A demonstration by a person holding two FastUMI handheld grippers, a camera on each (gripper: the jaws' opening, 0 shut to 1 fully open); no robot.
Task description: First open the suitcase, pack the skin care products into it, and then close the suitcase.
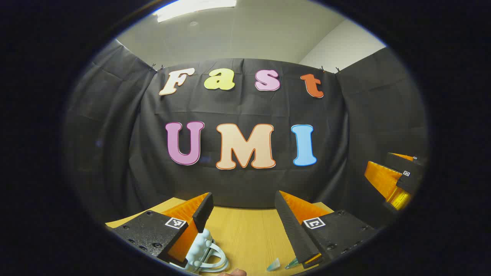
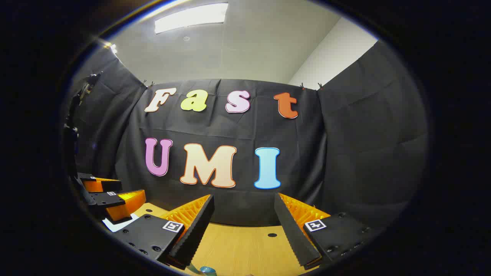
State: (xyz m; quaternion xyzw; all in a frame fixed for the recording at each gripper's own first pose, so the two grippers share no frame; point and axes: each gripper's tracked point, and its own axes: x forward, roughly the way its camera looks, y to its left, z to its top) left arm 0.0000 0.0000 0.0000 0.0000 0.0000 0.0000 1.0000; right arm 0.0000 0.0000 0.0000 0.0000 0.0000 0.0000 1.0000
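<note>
In the left gripper view my left gripper (image 1: 243, 209) stands open over the wooden table (image 1: 245, 234), nothing between its fingers. A pale blue bumpy suitcase (image 1: 205, 247) with a looped handle lies at the bottom left, partly hidden behind the left finger. Two small clear teal pieces (image 1: 274, 264) lie near the right finger. The right gripper (image 1: 383, 168) shows at the far right, raised. In the right gripper view my right gripper (image 2: 243, 209) is open and empty above the table (image 2: 245, 245). The left gripper (image 2: 132, 191) shows at the far left. A blue round item (image 2: 208, 270) peeks at the bottom edge.
The black cloth wall closes the table's far side and both flanks. A white sheet (image 2: 119, 224) lies on the table's left part. A small dark hole (image 2: 272, 234) marks the tabletop. A fingertip (image 1: 234, 272) shows at the bottom edge.
</note>
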